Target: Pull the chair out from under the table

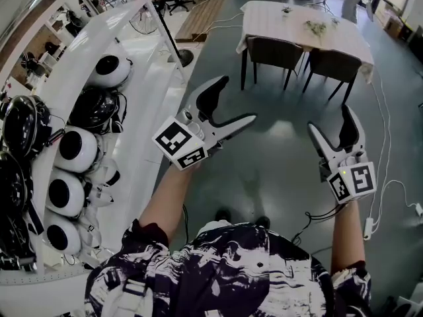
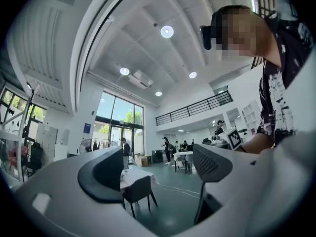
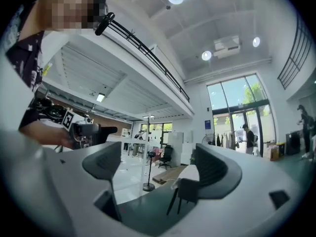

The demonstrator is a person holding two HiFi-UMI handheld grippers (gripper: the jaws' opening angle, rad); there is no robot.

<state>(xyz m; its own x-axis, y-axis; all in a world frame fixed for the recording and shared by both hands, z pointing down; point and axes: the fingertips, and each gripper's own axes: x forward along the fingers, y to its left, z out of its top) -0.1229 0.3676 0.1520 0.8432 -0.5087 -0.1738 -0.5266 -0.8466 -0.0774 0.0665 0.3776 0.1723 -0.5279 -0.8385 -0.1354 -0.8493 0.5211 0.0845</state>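
Item 1. Person's patterned shirt (image 1: pixel 225 269), directly below the head camera, well short of the table (image 1: pixel 264 15); both forearms are stretched toward it.

Item 2. First chair (image 1: pixel 274 51), dark, tucked in at the table's near edge, back upright against the hanging white cloth, legs on the floor (image 1: pixel 277 170).

Item 3. Second chair (image 1: pixel 334 65), same kind, tucked in just beside the first along the same edge.

Item 4. Tabletop (image 1: pixel 344 35), covered in white cloth, carrying a sprig of greenery (image 1: pixel 316 26) and a smaller plant (image 1: pixel 286 10) behind it.

Item 5. Left gripper (image 1: pixel 234 101), held in the air well apart from the table on the person's side. Fingers (image 2: pixel 106 174) spread wide, nothing between them; a chair shows only far off through the gap.

Item 6. Right gripper (image 1: pixel 328 119), likewise in the air well short of the table, nearer the second chair's side. Its fingers (image 3: pixel 215 169) are spread, nothing gripped.

Item 7. Pole stand with round base (image 1: pixel 184 57), beside the table's end nearest the first chair.

Item 8. White shelf unit (image 1: pixel 142 137), beyond that stand, away from the table, holding rounded white-and-black shells (image 1: pixel 76 149).

Item 9. White cables (image 1: pixel 383 137), trailing over the floor from the table's other end.
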